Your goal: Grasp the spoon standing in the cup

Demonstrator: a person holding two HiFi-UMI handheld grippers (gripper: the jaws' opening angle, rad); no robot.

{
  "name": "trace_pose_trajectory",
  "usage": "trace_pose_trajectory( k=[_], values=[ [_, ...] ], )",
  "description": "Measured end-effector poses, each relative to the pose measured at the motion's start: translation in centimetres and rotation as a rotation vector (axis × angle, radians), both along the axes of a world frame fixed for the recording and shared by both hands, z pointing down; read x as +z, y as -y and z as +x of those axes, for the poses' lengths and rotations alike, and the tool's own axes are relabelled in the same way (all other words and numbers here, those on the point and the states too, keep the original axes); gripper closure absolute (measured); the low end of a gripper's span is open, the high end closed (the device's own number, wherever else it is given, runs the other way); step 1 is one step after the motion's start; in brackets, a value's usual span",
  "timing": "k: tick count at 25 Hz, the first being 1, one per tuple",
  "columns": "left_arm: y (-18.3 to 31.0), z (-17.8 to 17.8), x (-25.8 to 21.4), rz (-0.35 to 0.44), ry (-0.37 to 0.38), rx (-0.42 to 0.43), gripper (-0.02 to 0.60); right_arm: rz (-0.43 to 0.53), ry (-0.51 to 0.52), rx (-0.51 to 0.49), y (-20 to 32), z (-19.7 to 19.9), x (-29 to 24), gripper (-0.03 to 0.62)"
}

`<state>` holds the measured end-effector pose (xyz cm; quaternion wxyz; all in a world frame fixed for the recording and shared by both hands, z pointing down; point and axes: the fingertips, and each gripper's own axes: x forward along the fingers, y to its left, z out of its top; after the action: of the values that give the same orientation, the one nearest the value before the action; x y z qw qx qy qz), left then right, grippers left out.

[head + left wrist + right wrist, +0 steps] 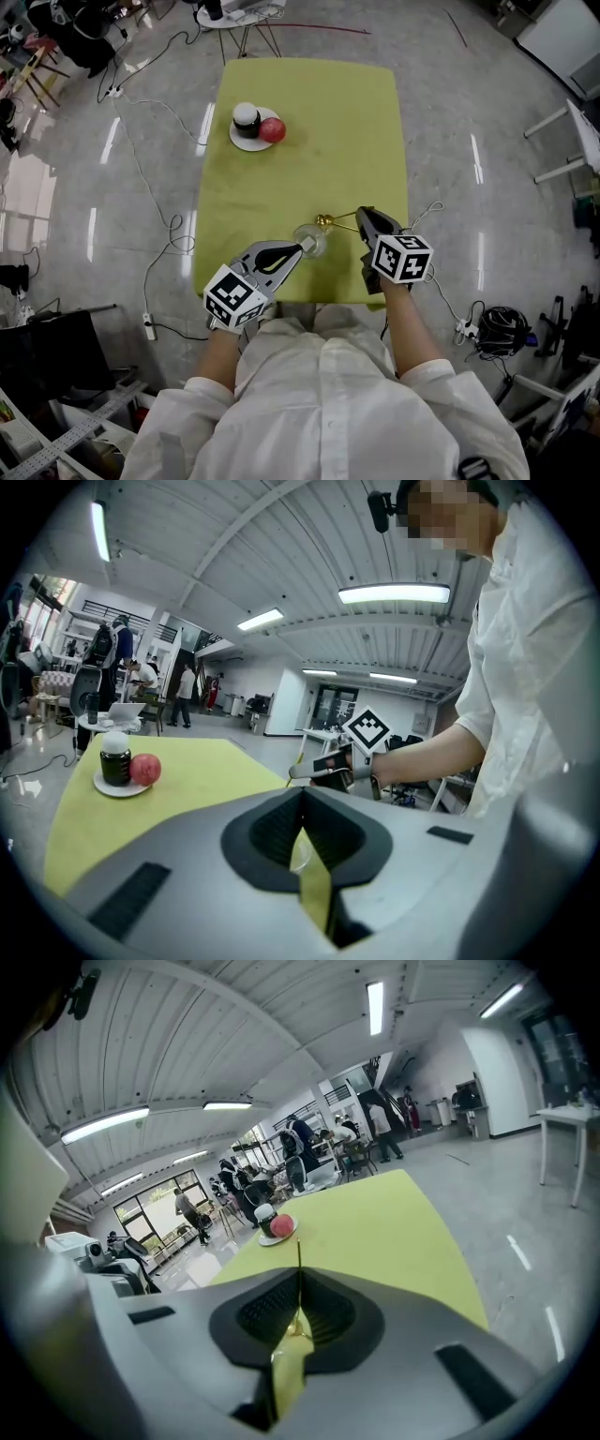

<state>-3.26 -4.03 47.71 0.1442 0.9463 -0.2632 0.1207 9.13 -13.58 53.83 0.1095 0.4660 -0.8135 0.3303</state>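
spoon [337, 221] handle pinched in right hand-held gripper [363, 217]; left hand-held gripper [303, 247] clamps glass cup [313, 240]; plate [249, 142], jar [246, 118], apple [272, 130] far off.

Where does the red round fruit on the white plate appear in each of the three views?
Head view: the red fruit is in the upper part, slightly left of the middle.
Left gripper view: the fruit is at the left side, just below mid height.
Right gripper view: the fruit is near the centre, slightly left.
Shared landmark: the white-lidded dark jar beside it.
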Motion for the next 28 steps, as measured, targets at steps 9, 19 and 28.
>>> trace_pose_trajectory(
  k=[9, 19, 28],
  values=[
    [0.0, 0.6, 0.1, -0.005, 0.000, 0.029, 0.578, -0.064, -0.011, 0.029, -1.8, 1.5, 2.3, 0.586],
    [-0.1, 1.3, 0.1, -0.007, -0.001, 0.052, 0.578, -0.151, 0.033, -0.011, -2.7, 2.5, 3.2, 0.585],
    [-0.1, 1.6, 0.1, -0.010, 0.000, 0.052, 0.578, -0.144, -0.146, -0.116, -1.5, 2.7, 3.9, 0.574]
  ],
)
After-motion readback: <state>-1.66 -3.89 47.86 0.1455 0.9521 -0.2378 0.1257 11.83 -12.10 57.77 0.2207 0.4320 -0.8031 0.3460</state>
